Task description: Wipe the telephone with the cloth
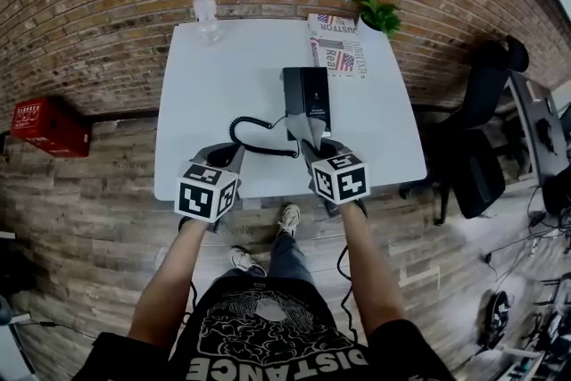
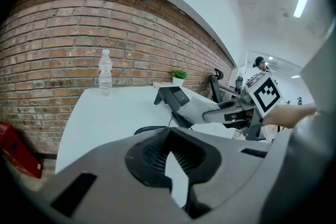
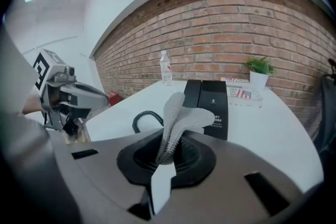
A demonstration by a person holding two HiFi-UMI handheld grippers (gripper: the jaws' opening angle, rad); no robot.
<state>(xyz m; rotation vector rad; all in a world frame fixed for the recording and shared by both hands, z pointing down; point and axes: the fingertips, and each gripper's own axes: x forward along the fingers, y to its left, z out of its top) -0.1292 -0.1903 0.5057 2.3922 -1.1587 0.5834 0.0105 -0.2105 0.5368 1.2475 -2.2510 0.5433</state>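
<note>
A black telephone (image 1: pixel 308 96) lies in the middle of the white table (image 1: pixel 205 85), its coiled cord (image 1: pixel 254 141) curling toward the near edge. My right gripper (image 1: pixel 314 147) is shut on a grey cloth (image 1: pixel 310 130), which stands up just in front of the telephone's near end. The right gripper view shows the cloth (image 3: pixel 178 118) pinched in the gripper (image 3: pixel 167 157), with the telephone (image 3: pixel 210 105) right behind it. My left gripper (image 1: pixel 229 158) hovers left of the cord near the table's front edge. In its own view the left gripper (image 2: pixel 173 157) is shut and holds nothing.
A clear water bottle (image 1: pixel 205 13) stands at the table's back left. A magazine (image 1: pixel 337 45) and a small potted plant (image 1: pixel 379 13) sit at the back right. A brick wall runs behind. A red crate (image 1: pixel 45 125) is on the floor left, a black office chair (image 1: pixel 482 129) right.
</note>
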